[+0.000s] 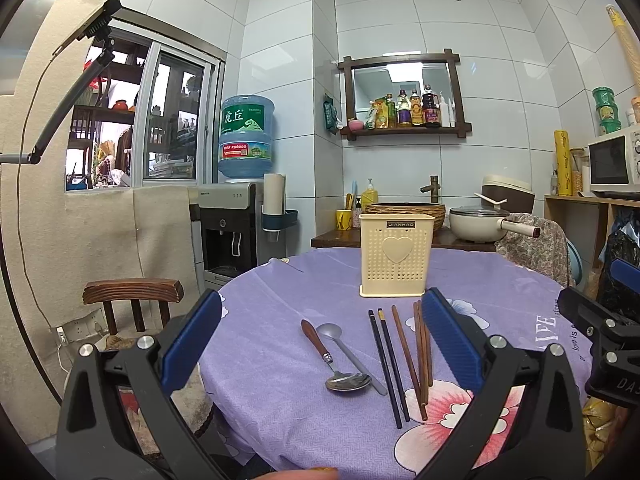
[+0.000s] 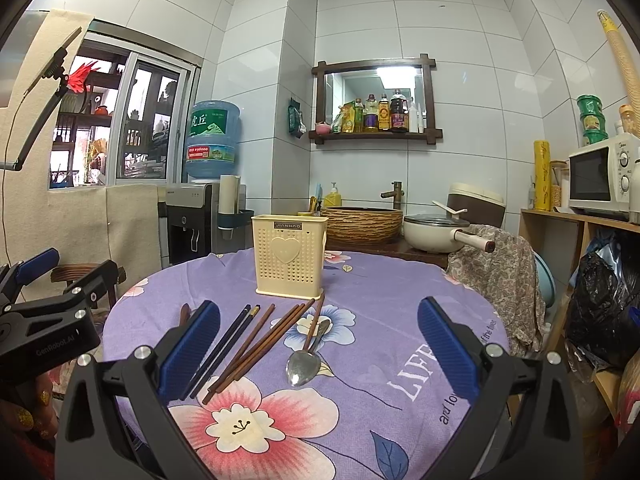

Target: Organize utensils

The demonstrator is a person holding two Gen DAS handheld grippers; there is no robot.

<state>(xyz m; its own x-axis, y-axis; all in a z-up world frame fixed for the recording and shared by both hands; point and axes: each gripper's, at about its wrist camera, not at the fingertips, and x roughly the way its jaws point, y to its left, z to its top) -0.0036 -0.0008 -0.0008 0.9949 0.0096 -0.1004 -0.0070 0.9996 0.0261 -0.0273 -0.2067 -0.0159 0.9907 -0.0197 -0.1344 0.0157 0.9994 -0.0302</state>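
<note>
Blue-padded fingers (image 1: 192,340) fill the bottom of the left wrist view: the left gripper (image 1: 320,344) is spread wide, grasping nothing, above the purple flowered tablecloth (image 1: 280,400). Between its fingers lie a wooden-handled spoon (image 1: 334,364) crossing a grey spoon (image 1: 348,350), then a black chopstick pair (image 1: 390,368) and brown chopsticks (image 1: 416,356) beside the right-hand pad. Mid-frame, just beyond them, stands the cream utensil holder (image 1: 396,256), upright. The right gripper (image 2: 320,344) is likewise released and empty; a metal spoon (image 2: 304,366) lies between its pads, chopsticks (image 2: 256,350) by the left pad. At lower left, a hand (image 2: 30,412) grips the other tool. A cloth-draped chair (image 2: 496,276) sits at right.
</note>
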